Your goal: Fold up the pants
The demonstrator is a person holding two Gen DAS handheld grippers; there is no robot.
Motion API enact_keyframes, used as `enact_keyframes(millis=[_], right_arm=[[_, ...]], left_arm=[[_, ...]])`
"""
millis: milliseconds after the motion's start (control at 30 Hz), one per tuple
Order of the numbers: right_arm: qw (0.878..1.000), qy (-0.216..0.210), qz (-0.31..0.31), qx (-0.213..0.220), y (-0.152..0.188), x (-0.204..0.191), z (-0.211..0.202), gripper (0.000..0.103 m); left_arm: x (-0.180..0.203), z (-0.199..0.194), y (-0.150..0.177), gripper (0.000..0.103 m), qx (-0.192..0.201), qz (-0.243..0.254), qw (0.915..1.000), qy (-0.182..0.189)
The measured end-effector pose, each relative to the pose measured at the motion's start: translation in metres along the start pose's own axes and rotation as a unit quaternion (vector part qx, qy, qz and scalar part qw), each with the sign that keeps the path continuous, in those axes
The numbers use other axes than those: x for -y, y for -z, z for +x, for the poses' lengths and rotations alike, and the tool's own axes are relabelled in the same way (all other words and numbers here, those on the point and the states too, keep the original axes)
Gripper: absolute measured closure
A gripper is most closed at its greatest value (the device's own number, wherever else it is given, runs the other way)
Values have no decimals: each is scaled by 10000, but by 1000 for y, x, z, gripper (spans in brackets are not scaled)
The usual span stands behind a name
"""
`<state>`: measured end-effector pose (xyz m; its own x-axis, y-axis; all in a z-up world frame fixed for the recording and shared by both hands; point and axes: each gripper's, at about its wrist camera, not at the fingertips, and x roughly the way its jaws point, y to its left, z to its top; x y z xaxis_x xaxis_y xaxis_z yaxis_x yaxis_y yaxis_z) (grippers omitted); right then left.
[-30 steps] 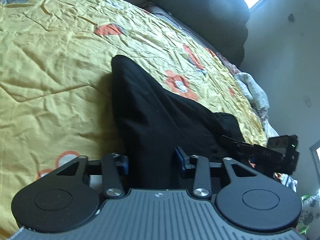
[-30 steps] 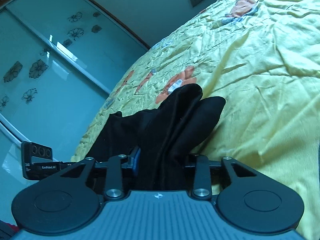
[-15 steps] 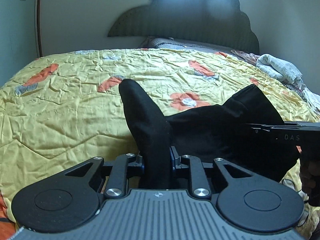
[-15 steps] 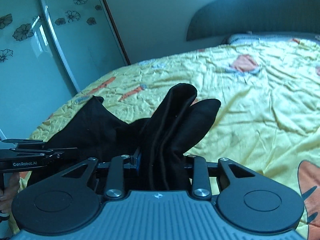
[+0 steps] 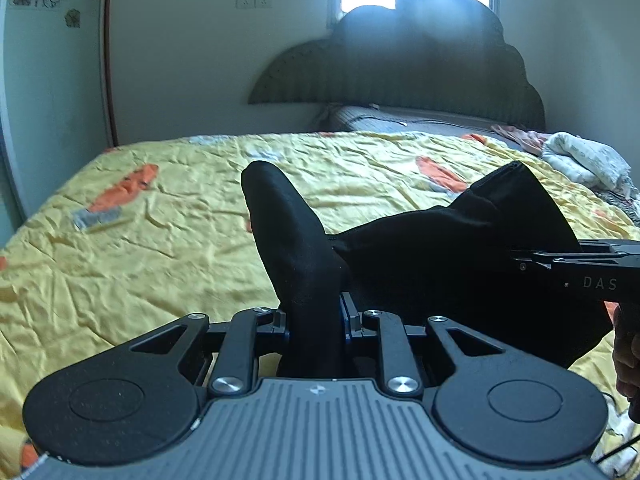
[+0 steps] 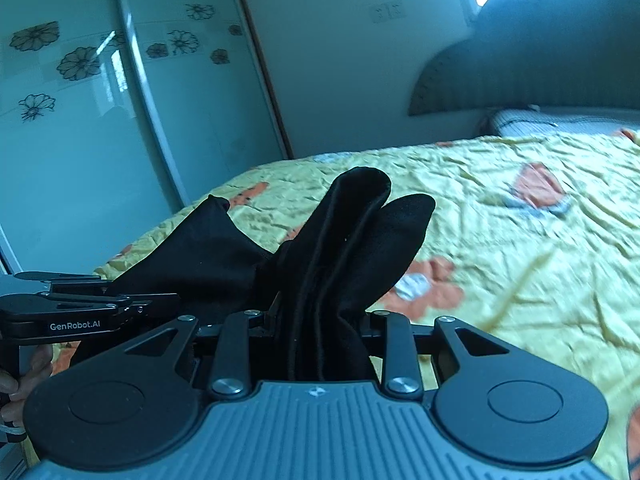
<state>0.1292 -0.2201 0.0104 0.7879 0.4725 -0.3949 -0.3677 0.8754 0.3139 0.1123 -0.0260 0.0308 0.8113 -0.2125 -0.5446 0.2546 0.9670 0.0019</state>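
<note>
The black pants point(image 5: 440, 264) hang lifted above the yellow bed, stretched between both grippers. My left gripper point(image 5: 314, 316) is shut on a bunched fold of the fabric, whose end stands up past the jaws. In the left wrist view, the right gripper's body point(image 5: 580, 264) comes in from the right edge and holds the other end. My right gripper point(image 6: 320, 320) is shut on a thick bunch of the pants point(image 6: 352, 232), with two rounded folds sticking up beyond it. The left gripper's body point(image 6: 80, 312) shows at the left edge there.
A yellow quilt with orange flowers point(image 5: 160, 248) covers the bed. A dark headboard point(image 5: 400, 60) and a pillow point(image 5: 380, 118) lie at the far end, crumpled cloth point(image 5: 580, 156) at the right. Glass wardrobe doors point(image 6: 100, 120) stand left of the bed. A person's hand point(image 5: 626, 356) grips the right tool.
Both grippers have risen and rolled level, lifting the pants off the quilt. The left jaws have narrowed onto the fabric. The room's far wall has come into view.
</note>
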Motion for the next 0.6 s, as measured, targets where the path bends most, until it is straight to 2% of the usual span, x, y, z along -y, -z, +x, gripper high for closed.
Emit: enact_keyframes(millis=[400, 600], right_arm=[[9991, -145, -373, 128, -40, -15, 60, 74], [9988, -22, -469, 108, -51, -10, 95, 74]], left_arm=[[-38, 28, -34, 79, 163, -67, 9990, -413], [-59, 59, -44, 79, 30, -263, 9983, -517]])
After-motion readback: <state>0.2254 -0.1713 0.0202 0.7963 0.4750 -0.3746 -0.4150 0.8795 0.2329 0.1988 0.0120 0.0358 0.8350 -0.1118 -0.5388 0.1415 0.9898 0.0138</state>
